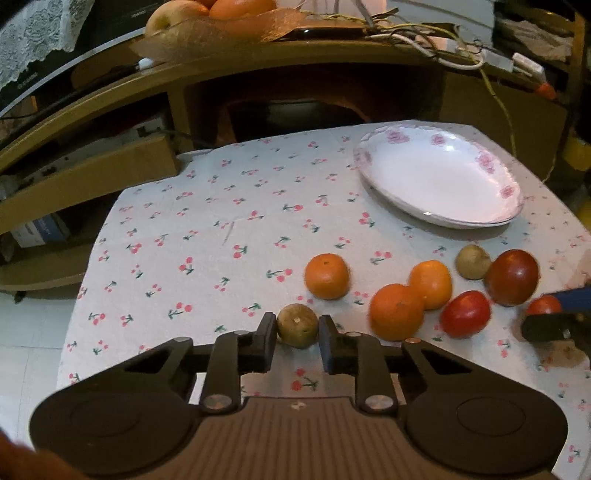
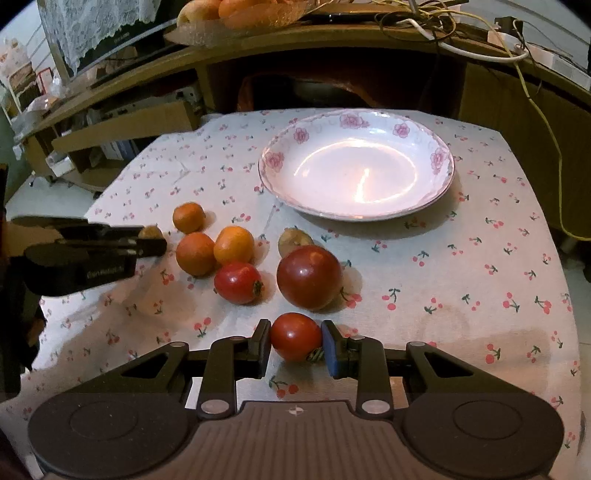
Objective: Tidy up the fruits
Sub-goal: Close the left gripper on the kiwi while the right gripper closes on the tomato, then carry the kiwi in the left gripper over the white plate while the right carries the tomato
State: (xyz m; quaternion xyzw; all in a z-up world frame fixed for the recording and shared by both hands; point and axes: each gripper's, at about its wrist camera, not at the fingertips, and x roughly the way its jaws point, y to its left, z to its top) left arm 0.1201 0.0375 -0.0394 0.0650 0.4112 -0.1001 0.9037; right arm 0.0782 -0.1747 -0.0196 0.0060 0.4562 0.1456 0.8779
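My left gripper (image 1: 297, 326) is shut on a small brown fruit (image 1: 297, 325) low over the cherry-print cloth. My right gripper (image 2: 295, 338) is shut on a small red tomato (image 2: 295, 335), which also shows in the left wrist view (image 1: 543, 304). On the cloth lie three oranges (image 2: 195, 253), another red tomato (image 2: 238, 282), a big dark red fruit (image 2: 309, 277) and a second brown fruit (image 2: 294, 240). A white floral plate (image 2: 356, 122) stands empty behind them. The left gripper also shows in the right wrist view (image 2: 153, 240).
A wooden shelf unit (image 2: 332, 44) stands behind the table, with a basket of fruit (image 2: 236, 14) and cables (image 2: 480, 51) on top. The table edge (image 1: 85, 280) drops off at the left to a white floor.
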